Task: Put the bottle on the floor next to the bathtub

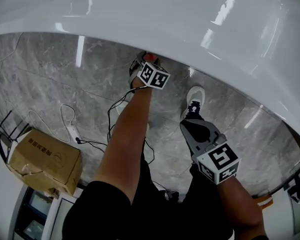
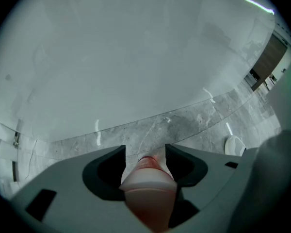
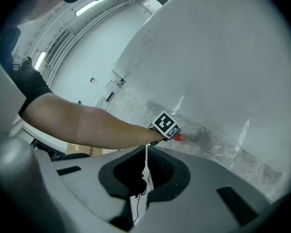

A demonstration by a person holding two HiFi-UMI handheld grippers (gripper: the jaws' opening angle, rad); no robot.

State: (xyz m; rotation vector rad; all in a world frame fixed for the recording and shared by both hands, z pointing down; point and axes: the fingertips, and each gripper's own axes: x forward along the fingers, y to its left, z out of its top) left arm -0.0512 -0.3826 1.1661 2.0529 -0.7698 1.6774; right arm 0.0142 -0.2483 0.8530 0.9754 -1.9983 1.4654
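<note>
The bottle (image 2: 148,181), pale with a red cap, sits between the jaws of my left gripper (image 2: 145,150), which is shut on it. In the head view that left gripper (image 1: 146,64) reaches down to the grey marble floor (image 1: 50,79) right at the foot of the white bathtub (image 1: 155,19), and only the red cap (image 1: 149,56) shows past the marker cube. The right gripper view shows the cap (image 3: 177,137) close to the floor beside the tub wall (image 3: 218,67). My right gripper (image 1: 187,125) hangs above the floor to the right, shut and holding nothing, over the person's leg.
A cardboard box (image 1: 45,159) lies at the lower left, with a white power strip (image 1: 72,132) and black cables (image 1: 112,114) trailing across the floor. The person's white shoe (image 1: 194,96) stands near the tub. A wire rack (image 1: 4,129) is at the left edge.
</note>
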